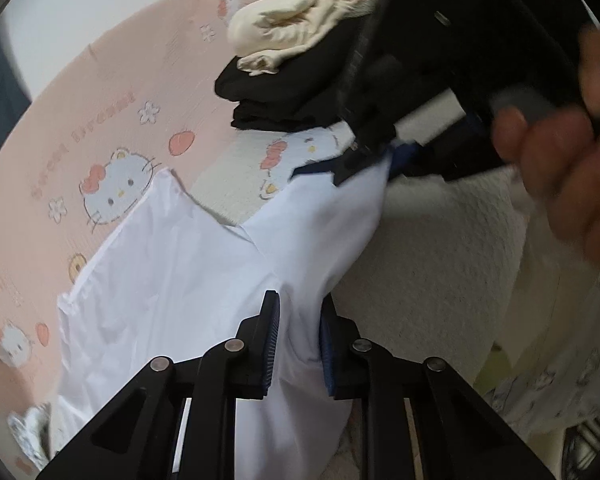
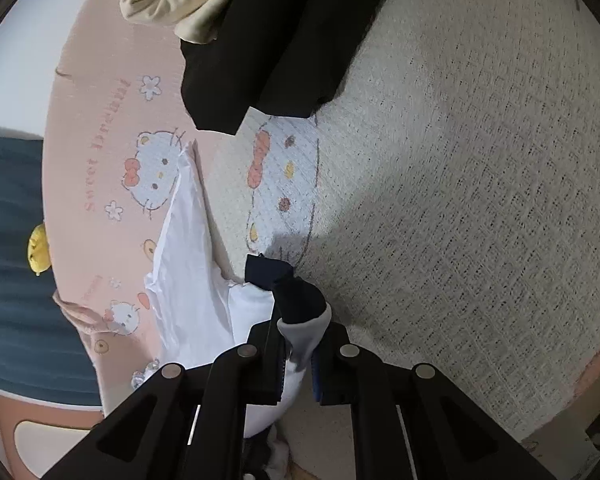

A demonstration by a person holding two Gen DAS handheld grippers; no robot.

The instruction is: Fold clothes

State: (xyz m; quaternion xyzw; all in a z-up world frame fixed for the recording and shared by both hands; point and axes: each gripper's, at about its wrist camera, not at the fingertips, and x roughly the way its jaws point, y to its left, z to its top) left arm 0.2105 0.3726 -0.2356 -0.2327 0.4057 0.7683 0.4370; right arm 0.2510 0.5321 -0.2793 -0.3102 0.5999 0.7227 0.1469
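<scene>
The left gripper (image 1: 298, 320) is clenched on a fold of the white thin-fabric garment with dark navy trim (image 1: 172, 264), and the right gripper (image 2: 300, 336) pinches its navy-edged end — the cloth hangs stretched between them, its far part trailing onto the pink cartoon-cat printed bedspread (image 1: 100, 92). Beyond sits a pile of folded black clothes (image 1: 284, 92) topped by a cream garment (image 1: 284, 28); the person's hand (image 1: 572, 160) holds the right gripper.

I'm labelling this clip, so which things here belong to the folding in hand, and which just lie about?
In hand:
- white garment, navy trim
- left tongs, shut on it
- right tongs, shut on its navy-trimmed edge

Lying about:
- black folded clothes
- cream garment on top
- cartoon-cat bedspread
</scene>
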